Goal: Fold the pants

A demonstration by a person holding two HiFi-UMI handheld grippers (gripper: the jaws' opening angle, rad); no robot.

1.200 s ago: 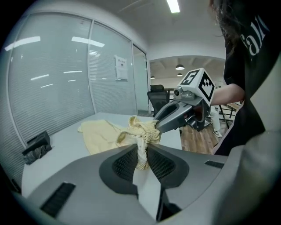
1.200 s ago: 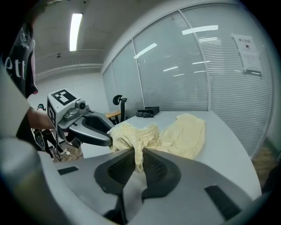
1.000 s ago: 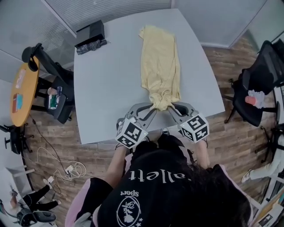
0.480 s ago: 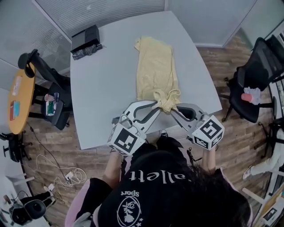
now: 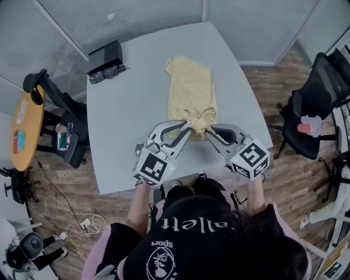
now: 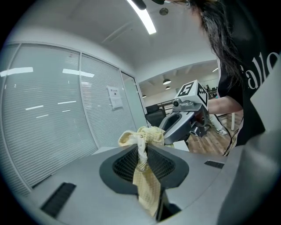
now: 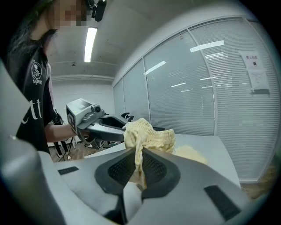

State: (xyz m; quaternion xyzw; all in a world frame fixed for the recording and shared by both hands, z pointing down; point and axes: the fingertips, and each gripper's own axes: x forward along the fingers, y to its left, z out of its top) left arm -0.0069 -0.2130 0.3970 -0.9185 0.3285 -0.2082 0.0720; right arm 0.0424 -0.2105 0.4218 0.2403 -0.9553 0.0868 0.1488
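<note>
Your left claw (image 6: 141, 150) is clamped on a bunched end of the yellow pants (image 5: 191, 90). Your right claw (image 7: 138, 159) pinches the same bunch just beside it, raised above the near edge of the bench (image 5: 123, 115). Both grips hold only a thin gather of soft knit, so a quick pull could slide the cloth out of one claw and drop that side. With the two claws this near each other the end stays crumpled rather than spread. A fold laid down like this would likely come out narrow and skewed. The rest of the pants lies flat, running toward the far edge, right of the middle. If you carry the bunch forward too low, that length may drag and wrinkle instead of doubling over. The bench is plain grey and smooth, so it offers little hold on the cloth. A black case (image 5: 108, 50) sits at its far left corner. Around it are wooden floor with loose cables (image 5: 82, 210), a dark office chair (image 5: 317, 104) on the right, a round orange table (image 5: 24, 123) on the left, and slatted blinds (image 5: 126, 16) beyond.
</note>
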